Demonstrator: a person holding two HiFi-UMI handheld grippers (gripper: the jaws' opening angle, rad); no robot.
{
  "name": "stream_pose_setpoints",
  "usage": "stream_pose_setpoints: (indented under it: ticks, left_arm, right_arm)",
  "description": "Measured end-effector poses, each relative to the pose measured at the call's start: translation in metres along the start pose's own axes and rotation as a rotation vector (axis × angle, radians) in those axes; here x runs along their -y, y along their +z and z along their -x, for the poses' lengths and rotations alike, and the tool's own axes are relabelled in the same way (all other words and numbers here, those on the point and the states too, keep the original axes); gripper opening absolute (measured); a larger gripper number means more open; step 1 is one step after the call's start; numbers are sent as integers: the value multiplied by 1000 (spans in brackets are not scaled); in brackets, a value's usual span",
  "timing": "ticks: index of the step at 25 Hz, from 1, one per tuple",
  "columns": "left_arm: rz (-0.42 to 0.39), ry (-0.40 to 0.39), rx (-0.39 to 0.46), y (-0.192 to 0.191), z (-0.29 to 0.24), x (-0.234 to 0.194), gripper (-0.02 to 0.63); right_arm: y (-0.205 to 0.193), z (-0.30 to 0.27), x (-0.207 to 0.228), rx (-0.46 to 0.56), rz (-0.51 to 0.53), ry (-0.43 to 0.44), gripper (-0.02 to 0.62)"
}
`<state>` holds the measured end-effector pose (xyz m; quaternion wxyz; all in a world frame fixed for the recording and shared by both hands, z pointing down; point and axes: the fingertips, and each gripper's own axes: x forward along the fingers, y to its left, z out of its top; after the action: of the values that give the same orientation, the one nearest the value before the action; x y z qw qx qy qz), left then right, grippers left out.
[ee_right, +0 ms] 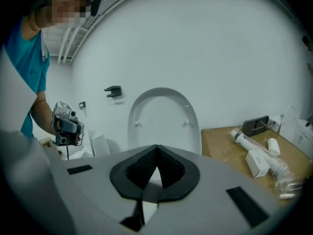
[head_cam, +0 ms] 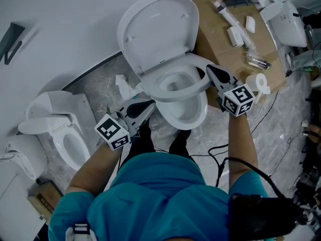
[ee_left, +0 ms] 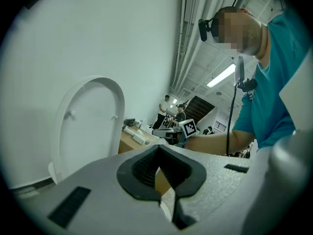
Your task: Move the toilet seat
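Toilet bowl [head_cam: 186, 115] straight before you, between your grippers. Toilet seat [head_cam: 173, 92] over bowl, lid [head_cam: 158, 26] raised at far side. Your left gripper [head_cam: 149, 106] at bowl's left, your right gripper [head_cam: 209, 70] at seat's right edge. Second toilet [head_cam: 62, 134] well left. Cardboard sheet [head_cam: 213, 19] far right, behind bowl; tube [head_cam: 230, 19] and small boxes [head_cam: 234, 35] on it. Tape roll [head_cam: 259, 82] near sheet's near right corner.

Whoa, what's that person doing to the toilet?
A person in a teal shirt stands over a white toilet, one tool in each hand. The lid is up. The right tool, shut, sits at the side edge of the seat, which looks partly raised off the bowl. The left tool, also shut, hovers near the front, holding nothing.
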<state>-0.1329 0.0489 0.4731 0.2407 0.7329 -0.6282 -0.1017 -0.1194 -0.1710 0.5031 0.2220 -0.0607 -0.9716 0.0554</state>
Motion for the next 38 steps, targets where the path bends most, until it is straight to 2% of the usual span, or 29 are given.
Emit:
stream_pose_setpoints:
  ticks: [3,5,17,38]
  left_arm:
    - [3,2,0,-1,4,-3,3]
    - [11,13,-1,-3,8,-5,3]
    - [21,31,11,2,16,-13,3]
    - [43,60,29,1,29,-31,3]
  right_arm:
    - [9,1,9,90,-46,-48,-2]
    - [17,-6,10,116,-35,-55,-2]
    - [46,-28,13,165,41,-91,-2]
    - [86,-68,27,243,97,-152,-2]
